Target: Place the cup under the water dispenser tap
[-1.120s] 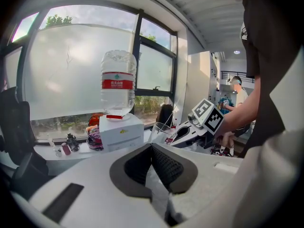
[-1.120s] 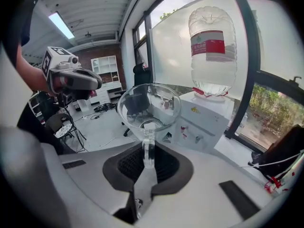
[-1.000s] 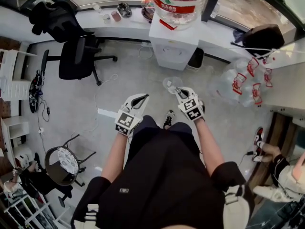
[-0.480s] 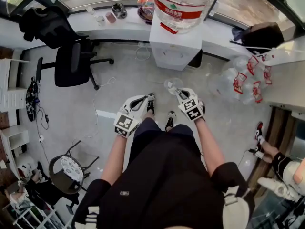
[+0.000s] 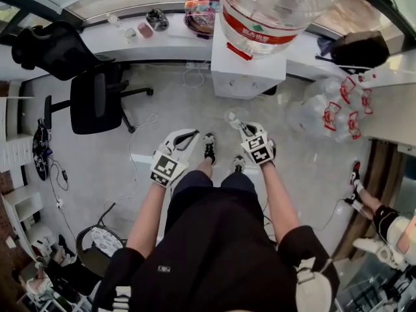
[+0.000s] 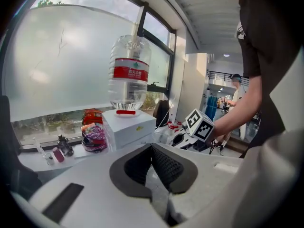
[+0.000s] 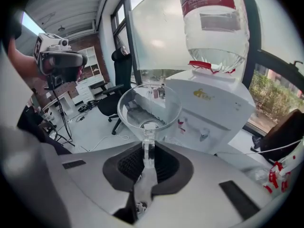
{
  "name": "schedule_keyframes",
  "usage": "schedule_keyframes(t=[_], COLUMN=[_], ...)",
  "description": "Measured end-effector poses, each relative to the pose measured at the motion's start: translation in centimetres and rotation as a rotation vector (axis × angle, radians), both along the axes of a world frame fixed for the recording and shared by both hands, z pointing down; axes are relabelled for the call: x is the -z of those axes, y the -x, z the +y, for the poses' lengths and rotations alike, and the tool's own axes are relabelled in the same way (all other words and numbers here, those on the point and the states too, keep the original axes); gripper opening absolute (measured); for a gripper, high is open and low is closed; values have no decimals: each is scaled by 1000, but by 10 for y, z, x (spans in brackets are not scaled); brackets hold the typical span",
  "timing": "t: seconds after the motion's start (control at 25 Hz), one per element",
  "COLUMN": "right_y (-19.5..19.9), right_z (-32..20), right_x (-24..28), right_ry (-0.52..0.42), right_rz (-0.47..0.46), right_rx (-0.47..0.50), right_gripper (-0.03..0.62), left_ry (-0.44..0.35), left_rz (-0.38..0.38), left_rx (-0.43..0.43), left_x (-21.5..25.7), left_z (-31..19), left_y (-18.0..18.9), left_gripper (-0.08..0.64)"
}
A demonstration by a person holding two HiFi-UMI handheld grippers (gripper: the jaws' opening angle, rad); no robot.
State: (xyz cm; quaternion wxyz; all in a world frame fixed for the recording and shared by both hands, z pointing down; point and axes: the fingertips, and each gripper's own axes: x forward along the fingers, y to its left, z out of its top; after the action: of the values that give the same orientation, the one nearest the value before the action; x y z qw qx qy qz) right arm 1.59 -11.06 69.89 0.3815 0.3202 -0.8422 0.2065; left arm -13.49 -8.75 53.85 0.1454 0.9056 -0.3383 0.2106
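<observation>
Against the head view of a second ago, the water dispenser (image 5: 247, 62) and its upturned bottle (image 5: 276, 5) sit larger and nearer, and the office chair (image 5: 91, 100) has slid toward the left edge. The person's shoes (image 5: 209, 147) are now in sight between the two grippers (one showed a second ago). Both grippers have moved forward and down with the body.

The right gripper (image 5: 239, 125) is clenched on the clear handle of the cup (image 5: 232, 117). The right gripper view shows the handle pinched between the dark pads (image 7: 164, 165), with the bowl of the cup (image 7: 149, 109) upright beyond them. The cup hangs over the floor (image 5: 175, 119) in front of the dispenser, short of the taps (image 7: 203, 136) on its front face.

The right forearm reaches ahead of the torso, with its gripper tipped steeply downward. The left gripper (image 5: 187, 135) is held forward at a shallower tilt beside the left thigh. Its jaws are closed on nothing.
</observation>
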Motion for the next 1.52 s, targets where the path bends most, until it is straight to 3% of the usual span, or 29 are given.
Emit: schedule_keyframes(t=[0.6,0.92,1.16,1.52], right_y=[10,9,9,1], right_z=[-47,-68,-102,-123], right_x=[-115,-176,-209,-273], right_ry=[96,154,134,207], right_rz=[82,109,136,165], right_rx=[-65,-104,-142,-215], right_gripper=[15,15,15,15], left_ry=[52,122,146,164], left_rz=[-5,-6,-13,-7], left_rx=[-15,-10,-23,-6], left_x=[-53,-87,-98,-118], left_z=[-43,-48,-51,-59], left_y=[45,47,42,41], left_gripper=[2,1,0,0])
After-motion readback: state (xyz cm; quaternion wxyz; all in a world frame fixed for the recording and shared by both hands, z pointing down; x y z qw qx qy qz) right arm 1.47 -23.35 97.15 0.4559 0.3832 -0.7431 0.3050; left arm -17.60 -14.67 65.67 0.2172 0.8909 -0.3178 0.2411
